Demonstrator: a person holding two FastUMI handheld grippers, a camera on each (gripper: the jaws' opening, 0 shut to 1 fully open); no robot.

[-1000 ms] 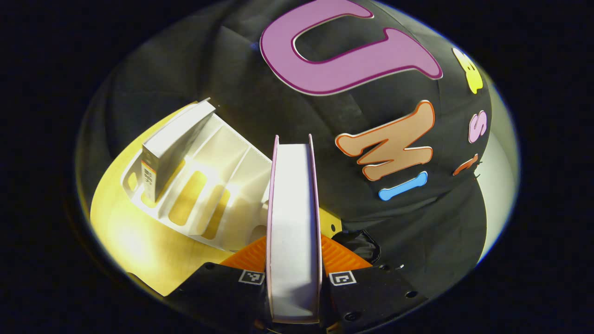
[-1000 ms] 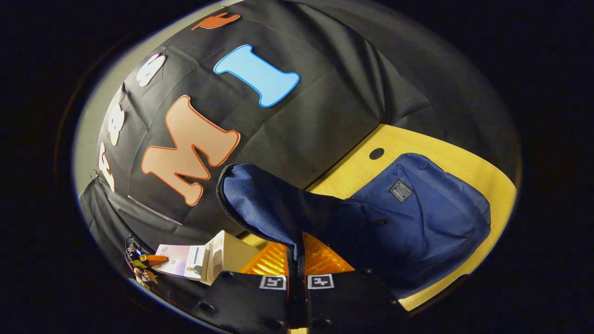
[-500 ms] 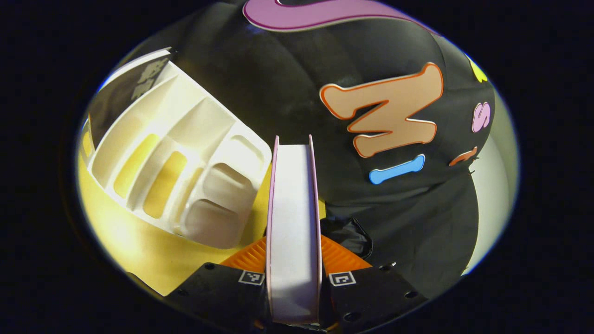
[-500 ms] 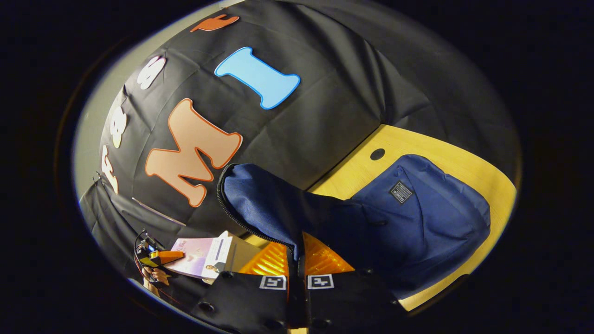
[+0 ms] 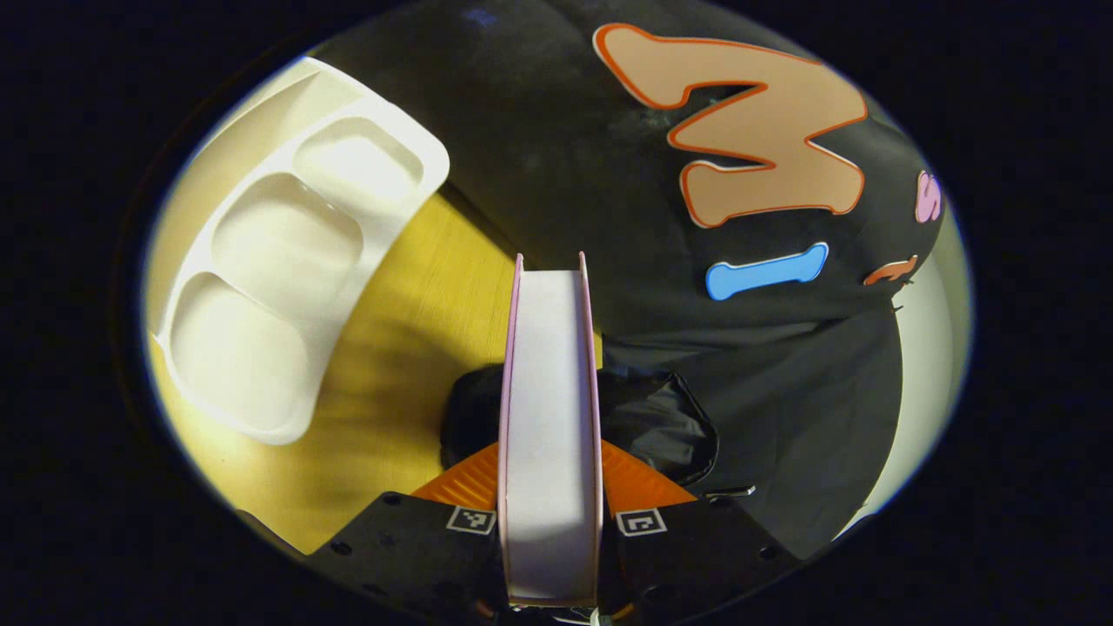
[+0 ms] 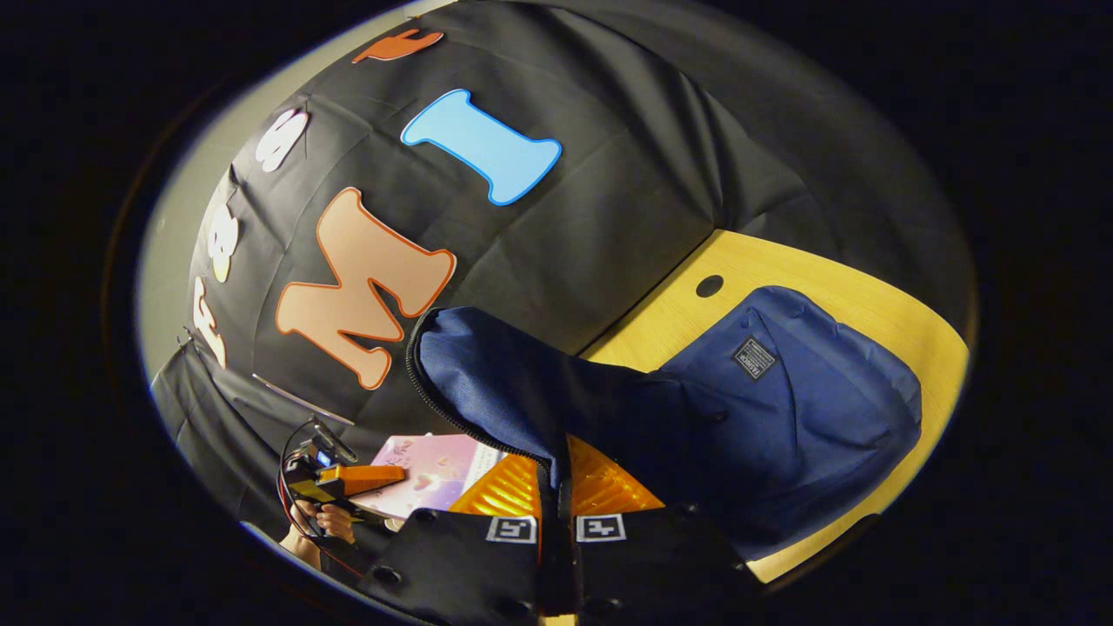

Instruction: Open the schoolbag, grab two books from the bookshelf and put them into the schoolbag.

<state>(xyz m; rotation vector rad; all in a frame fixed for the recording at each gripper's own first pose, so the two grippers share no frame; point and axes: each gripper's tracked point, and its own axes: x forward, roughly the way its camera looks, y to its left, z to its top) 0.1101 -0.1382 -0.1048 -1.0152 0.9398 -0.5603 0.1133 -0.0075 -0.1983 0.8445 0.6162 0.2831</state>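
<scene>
White plastic, the bookshelf (image 5: 287, 261) lies at the far left of the left gripper view on the yellow wooden table (image 5: 409, 348), its moulded compartments facing the camera. To its right, in the middle of that view, the left gripper (image 5: 550, 461) pinches a book (image 5: 549, 417) between its two fingers, page edges toward the camera and pink covers on either side; the book stands upright and well apart from the bookshelf. A dark opening sits just behind the book, beyond the fingers.

In the right gripper view, at lower left, the left gripper (image 6: 352, 478) shows farther off in a hand (image 6: 326, 522), with the book's pink cover (image 6: 430, 465) beside it. At centre the right gripper (image 6: 555, 487) is pressed together on the zipped edge of the navy schoolbag's flap (image 6: 496, 391), holding it lifted. To the right, the schoolbag (image 6: 800, 409) lies on the table (image 6: 878, 296).
</scene>
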